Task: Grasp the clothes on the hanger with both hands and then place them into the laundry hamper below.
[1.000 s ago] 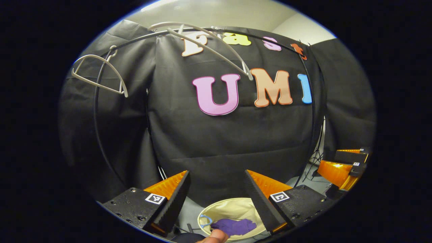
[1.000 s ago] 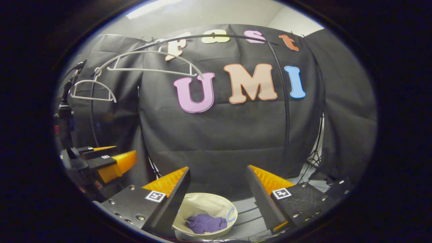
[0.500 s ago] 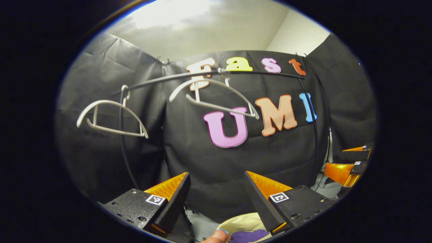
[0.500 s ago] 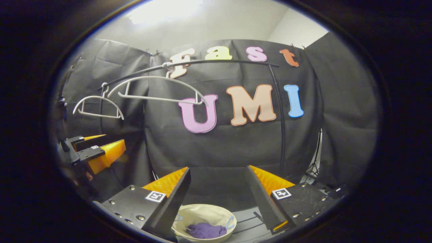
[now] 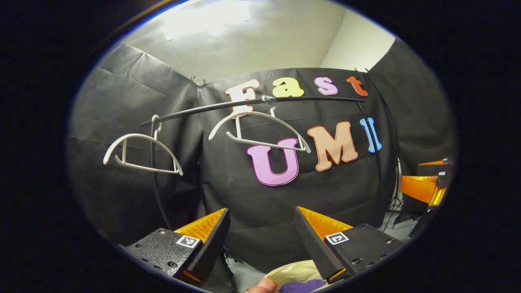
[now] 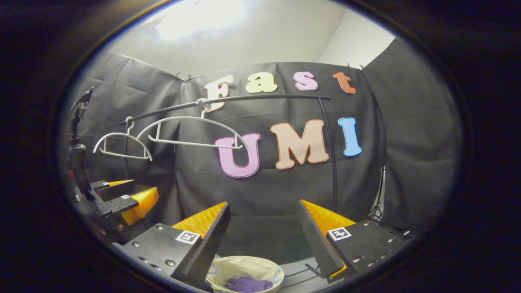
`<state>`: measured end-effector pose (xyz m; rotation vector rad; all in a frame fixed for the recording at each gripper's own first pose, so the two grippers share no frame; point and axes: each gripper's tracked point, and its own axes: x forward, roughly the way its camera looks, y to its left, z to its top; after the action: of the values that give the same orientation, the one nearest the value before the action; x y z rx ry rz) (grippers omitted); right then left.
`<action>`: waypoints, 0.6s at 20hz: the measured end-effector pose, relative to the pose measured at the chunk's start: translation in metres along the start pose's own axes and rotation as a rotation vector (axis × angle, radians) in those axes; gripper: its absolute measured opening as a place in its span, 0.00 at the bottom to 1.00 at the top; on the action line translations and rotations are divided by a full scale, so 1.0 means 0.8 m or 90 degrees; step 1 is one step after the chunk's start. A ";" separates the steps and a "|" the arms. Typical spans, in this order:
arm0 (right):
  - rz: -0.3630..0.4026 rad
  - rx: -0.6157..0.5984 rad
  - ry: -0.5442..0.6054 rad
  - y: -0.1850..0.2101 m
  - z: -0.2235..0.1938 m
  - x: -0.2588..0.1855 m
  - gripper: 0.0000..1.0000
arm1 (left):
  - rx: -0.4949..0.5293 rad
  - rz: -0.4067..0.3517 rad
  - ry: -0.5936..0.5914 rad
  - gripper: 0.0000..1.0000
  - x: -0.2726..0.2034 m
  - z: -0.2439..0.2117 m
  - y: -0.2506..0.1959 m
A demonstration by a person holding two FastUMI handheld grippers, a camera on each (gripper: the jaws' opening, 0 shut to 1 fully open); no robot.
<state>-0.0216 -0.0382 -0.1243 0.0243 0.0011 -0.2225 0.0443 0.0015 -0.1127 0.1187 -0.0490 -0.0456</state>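
A purple garment (image 6: pixel 248 283) lies in the cream laundry hamper (image 6: pixel 228 268) on the floor, low between my right gripper's fingers. In the left gripper view the hamper (image 5: pixel 291 272) and the purple garment (image 5: pixel 306 286) just peek in at the bottom. Two white hangers (image 5: pixel 142 152) (image 5: pixel 260 130) hang bare on the black rail (image 5: pixel 252 101). My left gripper (image 5: pixel 260 211) is open and holds nothing. My right gripper (image 6: pixel 264 204) is open too, also with nothing in it. Both point at the booth wall, well below the hangers.
A person's fingertip (image 5: pixel 262 287) shows beside the hamper. The right gripper (image 5: pixel 411 173) sits at the right edge, and the left gripper (image 6: pixel 144 186) at the left beside a black stand (image 6: pixel 77 154). A tripod (image 6: pixel 376 203) stands at the right.
Both views have tilted upward: the hangers and rail sit lower in view and the hamper has slid toward the bottom edge. Both grippers stay open and without a load.
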 end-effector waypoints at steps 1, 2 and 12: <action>-0.003 -0.004 0.001 -0.002 0.002 0.003 0.99 | -0.019 -0.001 0.008 0.93 0.005 0.000 0.002; -0.003 -0.008 0.002 -0.001 0.003 0.007 0.99 | -0.032 -0.005 0.011 0.96 0.011 0.003 0.003; 0.064 -0.019 0.002 0.039 0.054 0.059 0.99 | -0.148 -0.034 -0.009 0.92 0.059 0.074 0.038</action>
<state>0.0314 -0.0195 -0.0804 -0.0057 0.0059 -0.1219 0.0895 0.0227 -0.0478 -0.1122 -0.0549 -0.1044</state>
